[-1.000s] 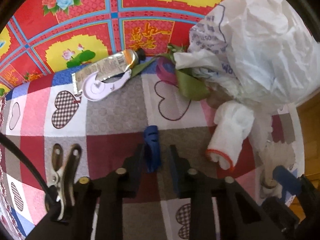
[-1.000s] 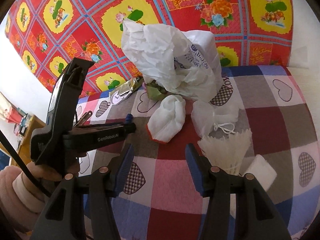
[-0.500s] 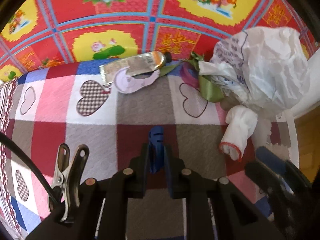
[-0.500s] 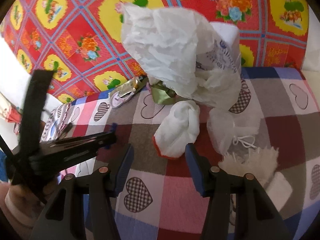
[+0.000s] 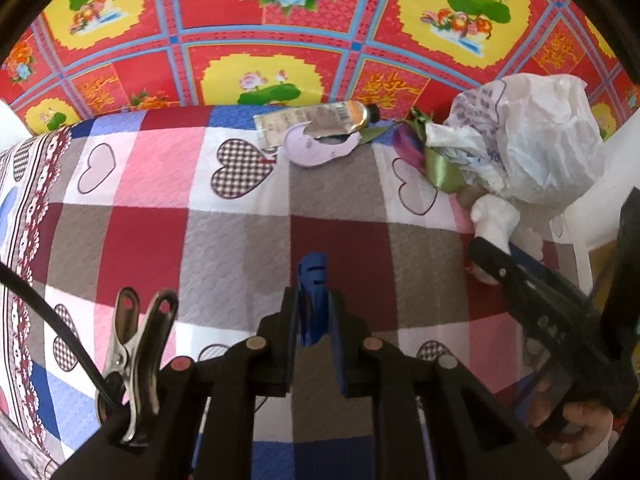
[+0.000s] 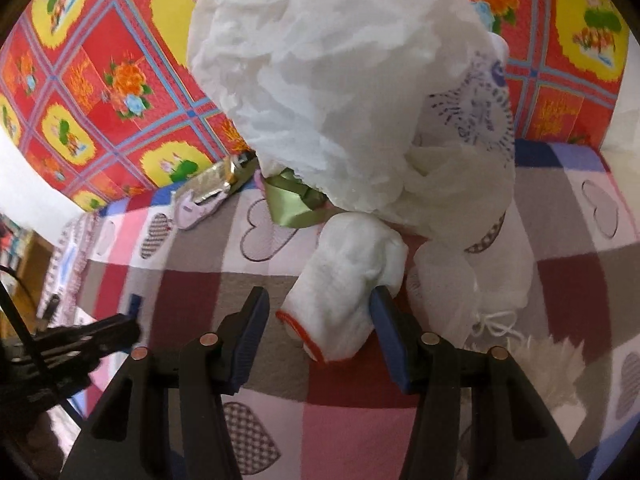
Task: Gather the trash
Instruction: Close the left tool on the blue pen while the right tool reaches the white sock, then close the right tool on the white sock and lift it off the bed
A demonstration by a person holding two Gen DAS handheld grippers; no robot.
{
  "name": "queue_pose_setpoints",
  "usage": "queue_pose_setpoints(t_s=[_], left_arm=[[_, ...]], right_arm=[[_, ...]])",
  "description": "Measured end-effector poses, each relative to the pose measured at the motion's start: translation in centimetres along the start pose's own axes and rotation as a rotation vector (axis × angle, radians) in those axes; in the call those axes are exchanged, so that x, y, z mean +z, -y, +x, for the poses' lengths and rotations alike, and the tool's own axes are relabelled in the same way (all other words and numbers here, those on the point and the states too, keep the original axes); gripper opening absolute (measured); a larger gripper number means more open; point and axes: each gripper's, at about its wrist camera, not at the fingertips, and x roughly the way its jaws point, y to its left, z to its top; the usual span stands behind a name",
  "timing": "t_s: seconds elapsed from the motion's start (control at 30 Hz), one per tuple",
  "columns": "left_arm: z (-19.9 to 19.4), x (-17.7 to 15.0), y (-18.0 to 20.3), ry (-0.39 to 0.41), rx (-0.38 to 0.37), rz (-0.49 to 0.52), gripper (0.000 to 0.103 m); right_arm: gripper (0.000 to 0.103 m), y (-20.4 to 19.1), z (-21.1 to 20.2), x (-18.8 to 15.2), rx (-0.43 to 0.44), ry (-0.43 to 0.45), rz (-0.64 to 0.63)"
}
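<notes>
**Straddling the rolled sock with my right tongs**

Bracketing the white rolled sock (image 6: 348,284) is my right gripper (image 6: 318,320), its blue-padded fingers (image 6: 248,332) spread wide on either side of the roll. The right pad touches the sock's flank; the left pad stands clear of it. The sock lies on the checked heart-print cloth (image 6: 192,296), its red-trimmed cuff end pointing toward my camera.

Just behind it rises the crumpled white plastic bag (image 6: 340,80), filling the upper middle of my right view. A green ribbon (image 6: 292,204) pokes out at the bag's base, and a small white drawstring pouch (image 6: 472,280) sits just beside the sock on its right. A frayed white tuft shows at the lower right edge.

My left gripper (image 5: 314,320) is pressed together on a small blue clip (image 5: 313,292), which sticks out past the fingertips above the cloth. Far ahead in that view, a silver tube (image 5: 320,122) lies across a pale lilac piece of plastic (image 5: 320,150), near the red floral backdrop (image 5: 280,40). A metal spring clamp (image 5: 132,344) rides on my left rig.
</notes>
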Motion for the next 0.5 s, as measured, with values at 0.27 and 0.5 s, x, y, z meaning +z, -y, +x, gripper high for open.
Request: queue_pose_setpoints(t_s=[0.27,0.5], left_arm=[[-0.8,-0.7,0.7,0.01,0.018,0.0,0.015],[-2.3,-1.7,0.1,0.027,0.017,0.009,0.015]], right_arm=[[0.024,0.2,0.5,-0.2,-0.069,-0.015,-0.047],[0.018,-1.6,-1.7,-1.1,-0.048,0.017,-0.085]])
